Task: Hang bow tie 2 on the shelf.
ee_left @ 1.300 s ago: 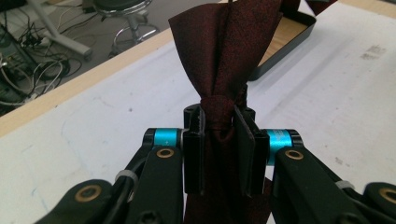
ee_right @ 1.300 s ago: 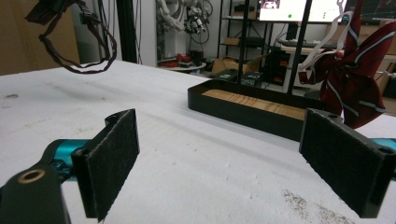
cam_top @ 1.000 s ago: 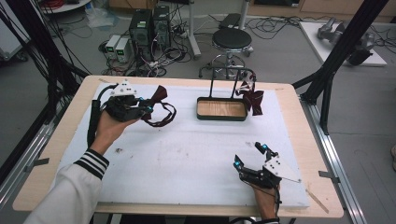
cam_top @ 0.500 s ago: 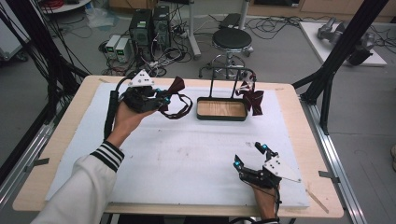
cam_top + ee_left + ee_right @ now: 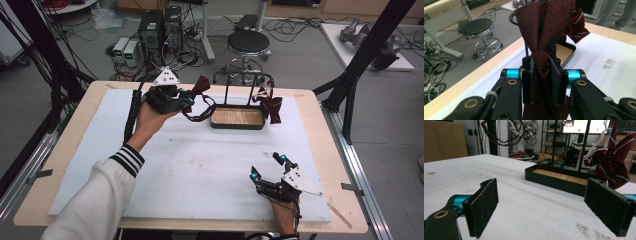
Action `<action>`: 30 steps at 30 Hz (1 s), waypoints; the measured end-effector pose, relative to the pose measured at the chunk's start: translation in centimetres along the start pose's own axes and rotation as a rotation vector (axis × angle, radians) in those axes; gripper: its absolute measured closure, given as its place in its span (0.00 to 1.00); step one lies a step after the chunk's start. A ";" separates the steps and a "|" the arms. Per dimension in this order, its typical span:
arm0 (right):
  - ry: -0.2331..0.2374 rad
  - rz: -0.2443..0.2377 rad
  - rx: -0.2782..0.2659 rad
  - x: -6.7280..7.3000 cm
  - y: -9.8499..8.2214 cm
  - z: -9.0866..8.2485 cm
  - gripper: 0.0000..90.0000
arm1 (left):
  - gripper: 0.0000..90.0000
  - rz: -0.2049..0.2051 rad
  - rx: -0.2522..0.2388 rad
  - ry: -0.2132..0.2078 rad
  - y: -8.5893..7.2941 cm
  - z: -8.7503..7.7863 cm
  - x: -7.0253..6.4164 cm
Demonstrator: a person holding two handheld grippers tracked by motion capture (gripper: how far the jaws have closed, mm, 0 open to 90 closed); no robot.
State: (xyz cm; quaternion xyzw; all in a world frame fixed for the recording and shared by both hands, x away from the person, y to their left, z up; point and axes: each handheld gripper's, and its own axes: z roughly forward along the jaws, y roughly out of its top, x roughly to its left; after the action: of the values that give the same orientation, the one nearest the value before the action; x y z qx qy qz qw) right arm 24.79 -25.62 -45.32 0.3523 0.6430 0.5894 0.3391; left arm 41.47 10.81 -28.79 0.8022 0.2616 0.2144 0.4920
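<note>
Two tongs: your left tongs (image 5: 541, 75) clamp the dark red bow tie (image 5: 544, 32) at its knot — your right tongs (image 5: 541, 207) gape wide above the desk (image 5: 200, 165).

I carried my left claw (image 5: 192, 98) across the bench (image 5: 75, 150), away from its left edge and toward the rack tray (image 5: 238, 118), lifting it a little on the way. The dark red bow tie (image 5: 541, 45) went with it, clamped at the knot, its strap (image 5: 200, 112) trailing below and swinging closer to the tray's near corner. My sleeve (image 5: 100, 200) stretched farther out over the white mat (image 5: 200, 165) as I reached.
</note>
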 end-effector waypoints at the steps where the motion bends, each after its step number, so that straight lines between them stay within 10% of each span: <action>1: 0.000 0.000 0.000 0.0 0.0 0.0 0.13 | 0.83 0.002 -0.001 0.001 0.1 0.1 0.0; 30: -0.004 -0.006 -0.008 0.0 0.0 0.0 0.13 | 0.83 -0.013 -0.025 -0.054 2.7 4.5 1.9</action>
State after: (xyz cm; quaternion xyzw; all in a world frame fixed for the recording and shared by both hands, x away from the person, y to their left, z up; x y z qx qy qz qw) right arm 24.74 -25.63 -45.34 0.3503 0.6408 0.5904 0.3435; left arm 46.20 7.97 -28.10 0.7996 0.2506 0.1930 0.5104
